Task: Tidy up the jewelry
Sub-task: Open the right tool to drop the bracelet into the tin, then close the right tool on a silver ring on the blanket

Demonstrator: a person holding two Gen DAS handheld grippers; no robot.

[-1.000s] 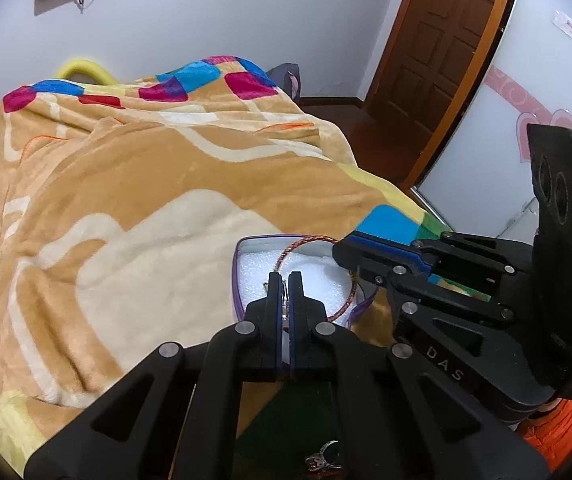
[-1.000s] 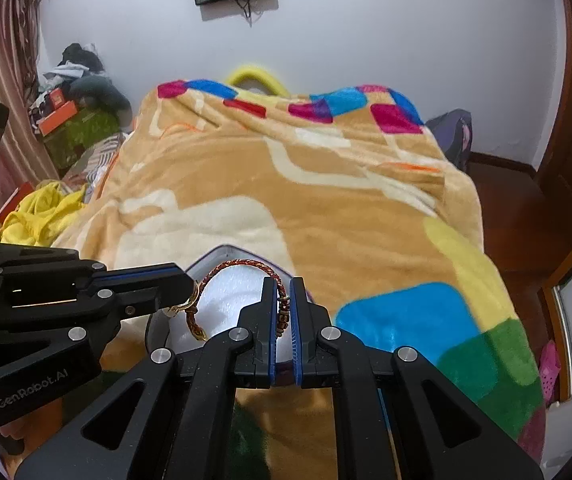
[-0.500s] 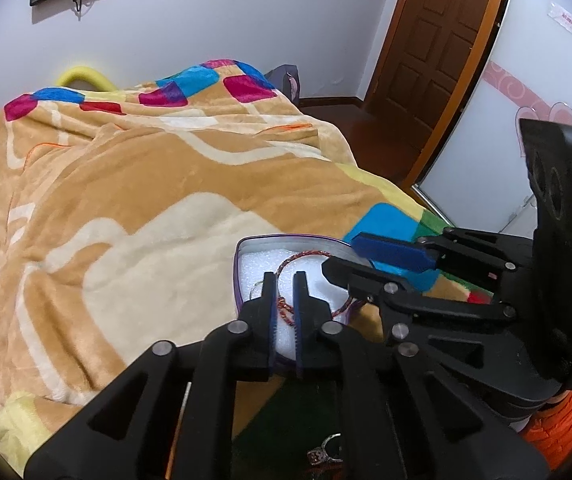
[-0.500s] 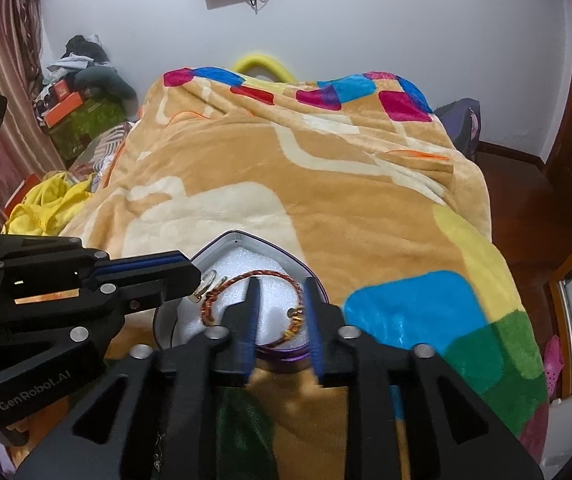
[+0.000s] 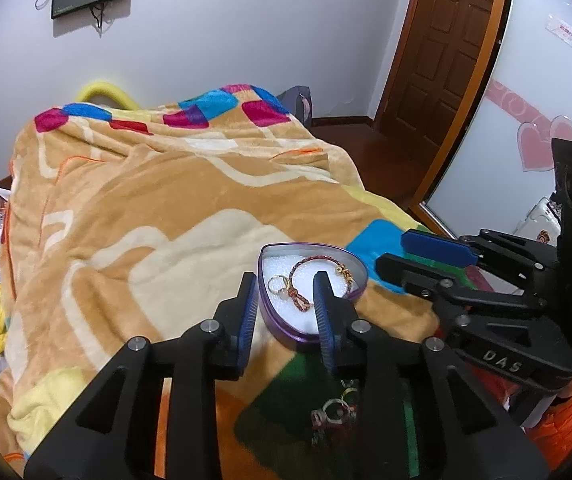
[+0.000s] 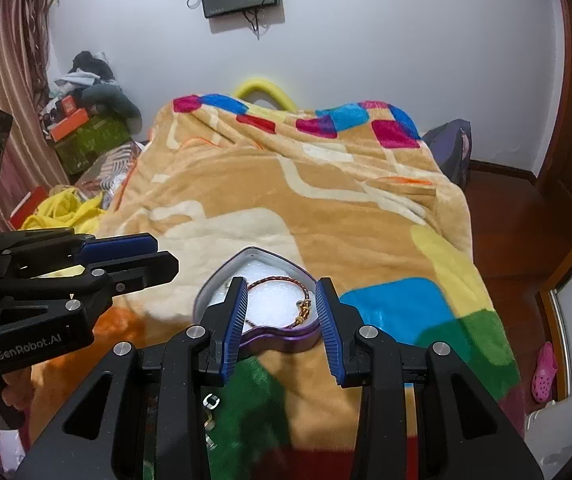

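A purple heart-shaped tin (image 5: 270,312) with white foam inside sits on the blanket; it also shows in the right wrist view (image 6: 286,342). A red braided bracelet (image 5: 314,259) with a gold clasp lies in it, beside a small silver ring (image 5: 275,282). The bracelet also shows in the right wrist view (image 6: 282,280). My left gripper (image 5: 285,294) is open and empty just above the tin's near side. My right gripper (image 6: 280,300) is open and empty over the tin. More small jewelry (image 5: 332,410) lies on the blanket below the left gripper.
A tan patterned blanket (image 5: 166,208) covers the bed. Yellow clothes (image 6: 62,210) and boxes lie at the left. A wooden door (image 5: 446,52) and a white wardrobe (image 5: 506,168) stand at the right. A small metal piece (image 6: 211,402) lies on the green patch.
Both grippers let go of the bracelet, opened and drew back. The bracelet now lies in the tin.
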